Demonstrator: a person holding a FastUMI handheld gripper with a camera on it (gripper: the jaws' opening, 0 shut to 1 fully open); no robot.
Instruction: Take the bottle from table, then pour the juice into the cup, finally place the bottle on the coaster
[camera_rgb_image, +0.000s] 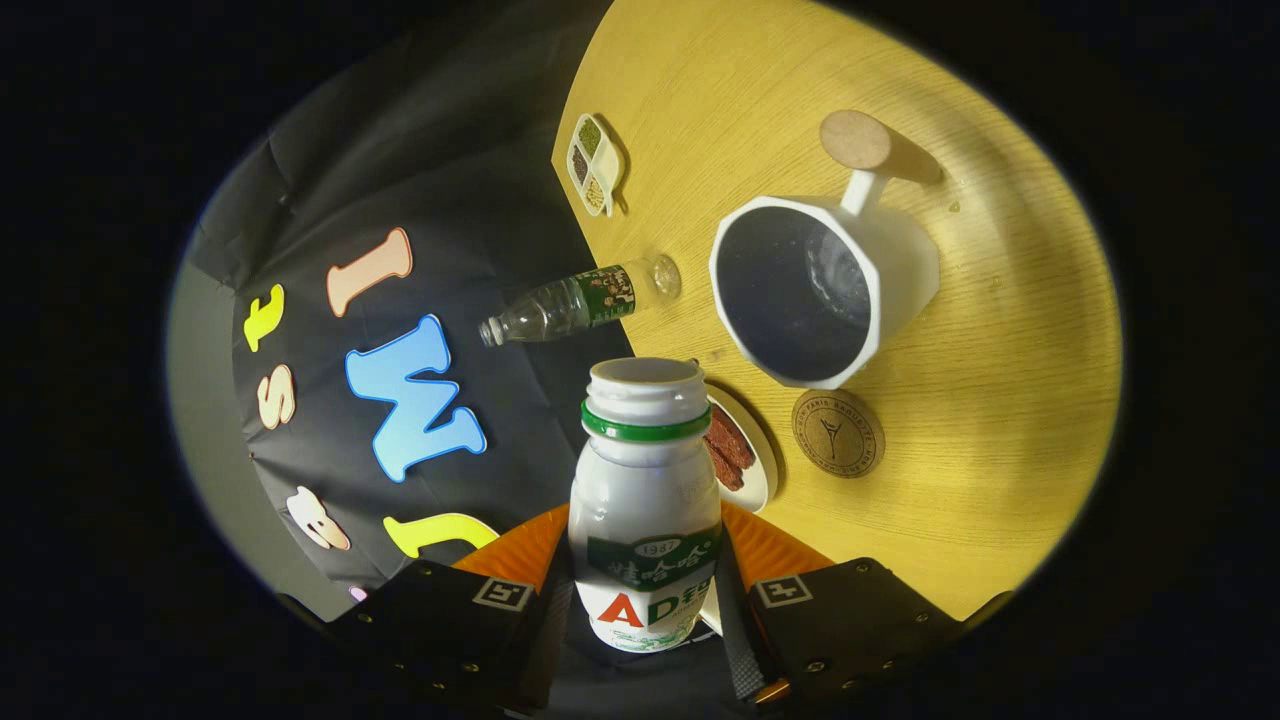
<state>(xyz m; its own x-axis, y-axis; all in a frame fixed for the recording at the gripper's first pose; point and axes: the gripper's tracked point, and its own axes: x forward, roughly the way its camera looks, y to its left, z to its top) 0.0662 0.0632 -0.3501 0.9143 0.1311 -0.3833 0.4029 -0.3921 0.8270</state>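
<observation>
1. The gripper (645, 600) was clenched on the bottle (645, 500), one finger pressed against each side of its lower body, so the bottle sat between the fingers and off the surface (1000, 420).
2. The bottle's long axis ran straight forward along the fingers, its open, uncapped mouth pointing away from the gripper, and the view was rolled so the surface stood tilted.
3. The cup (820, 290) lay beyond the bottle's mouth and off to one side, its wide opening facing the gripper, its handle pointing toward the far edge of the surface.
4. The coaster (838, 432) lay just beside the cup, nearer the gripper, apart from the bottle.
5. By my judgement, the pour called for carrying the mouth sideways over the cup's rim; it was not yet above it.
6. A small plate (752, 470) of food sat behind the bottle's shoulder, near the surface's edge.
</observation>
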